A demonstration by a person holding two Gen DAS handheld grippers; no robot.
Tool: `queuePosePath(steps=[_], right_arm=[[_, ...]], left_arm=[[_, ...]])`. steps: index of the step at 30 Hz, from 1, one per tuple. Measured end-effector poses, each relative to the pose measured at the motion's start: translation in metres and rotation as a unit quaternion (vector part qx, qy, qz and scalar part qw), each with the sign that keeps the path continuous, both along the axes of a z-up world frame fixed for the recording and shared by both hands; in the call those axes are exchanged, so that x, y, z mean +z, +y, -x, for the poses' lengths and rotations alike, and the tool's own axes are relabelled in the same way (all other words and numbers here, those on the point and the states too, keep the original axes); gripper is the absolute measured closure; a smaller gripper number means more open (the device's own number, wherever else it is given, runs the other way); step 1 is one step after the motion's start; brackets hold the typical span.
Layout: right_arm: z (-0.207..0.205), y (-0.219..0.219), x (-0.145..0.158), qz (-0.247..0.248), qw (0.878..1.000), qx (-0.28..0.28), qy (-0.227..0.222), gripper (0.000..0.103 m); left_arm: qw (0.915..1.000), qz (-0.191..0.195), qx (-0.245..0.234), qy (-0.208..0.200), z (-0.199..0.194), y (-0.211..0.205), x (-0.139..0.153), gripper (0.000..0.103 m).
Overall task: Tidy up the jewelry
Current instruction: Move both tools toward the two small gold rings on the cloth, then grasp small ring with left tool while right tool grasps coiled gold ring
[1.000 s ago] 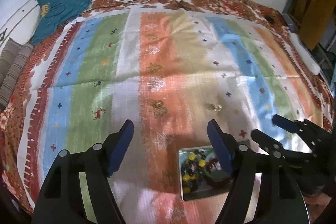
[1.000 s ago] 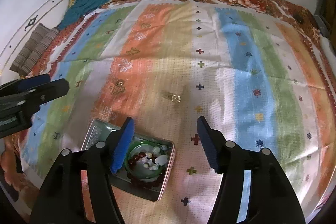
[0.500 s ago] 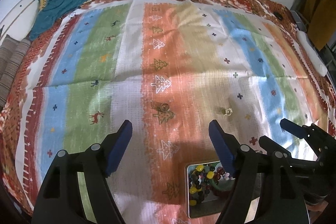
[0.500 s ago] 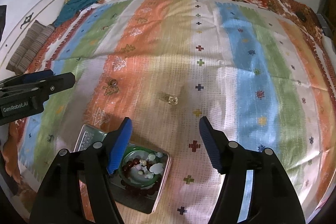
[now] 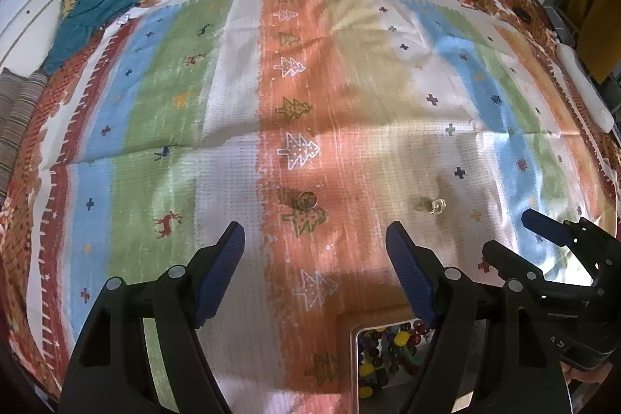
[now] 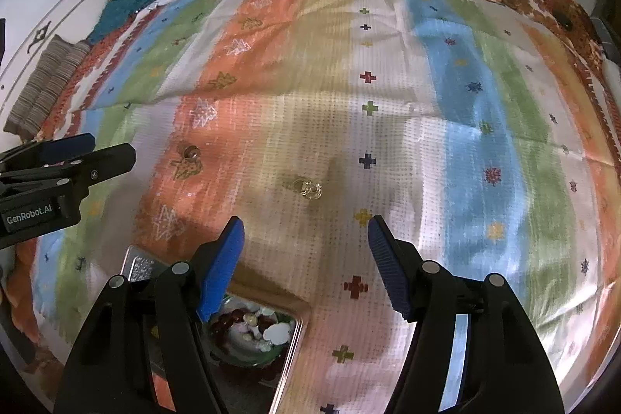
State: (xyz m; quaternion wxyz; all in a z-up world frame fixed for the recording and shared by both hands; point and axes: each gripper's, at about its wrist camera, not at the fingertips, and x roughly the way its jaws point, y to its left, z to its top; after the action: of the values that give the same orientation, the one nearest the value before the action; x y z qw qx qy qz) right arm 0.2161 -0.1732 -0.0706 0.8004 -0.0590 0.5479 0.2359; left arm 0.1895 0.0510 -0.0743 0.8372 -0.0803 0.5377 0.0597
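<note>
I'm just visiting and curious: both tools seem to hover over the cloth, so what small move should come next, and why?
Probably lower the right tool onto the clear ring. It lies loose on the cloth just ahead of that tool's open fingers, outside the tin that holds the other jewelry. The left tool is open too, facing a second ring.

Two rings [image 6: 309, 189] on bedspread [image 6: 446, 150] beyond tin [image 6: 289, 355]

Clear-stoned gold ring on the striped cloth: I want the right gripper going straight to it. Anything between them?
Nothing visible. The clear-stoned gold ring lies alone on bare striped cloth, just ahead of the open right gripper. The metal jewelry tin sits behind, nearer the camera.
</note>
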Motion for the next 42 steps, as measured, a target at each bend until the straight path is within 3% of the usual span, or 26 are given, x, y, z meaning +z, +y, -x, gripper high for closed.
queuePosePath(steps=[24, 42], right_arm=[[-0.031, 0.019, -0.041, 0.031, 0.999, 0.010, 0.035, 0.037], [-0.047, 0.033, -0.073, 0.055, 0.996, 0.025, 0.072, 0.042]], left_arm=[[0.9983, 0.005, -0.006, 0.057, -0.041, 0.012, -0.048, 0.032], [0.9946, 0.003, -0.022, 0.102, -0.062, 0.013, -0.084, 0.063]])
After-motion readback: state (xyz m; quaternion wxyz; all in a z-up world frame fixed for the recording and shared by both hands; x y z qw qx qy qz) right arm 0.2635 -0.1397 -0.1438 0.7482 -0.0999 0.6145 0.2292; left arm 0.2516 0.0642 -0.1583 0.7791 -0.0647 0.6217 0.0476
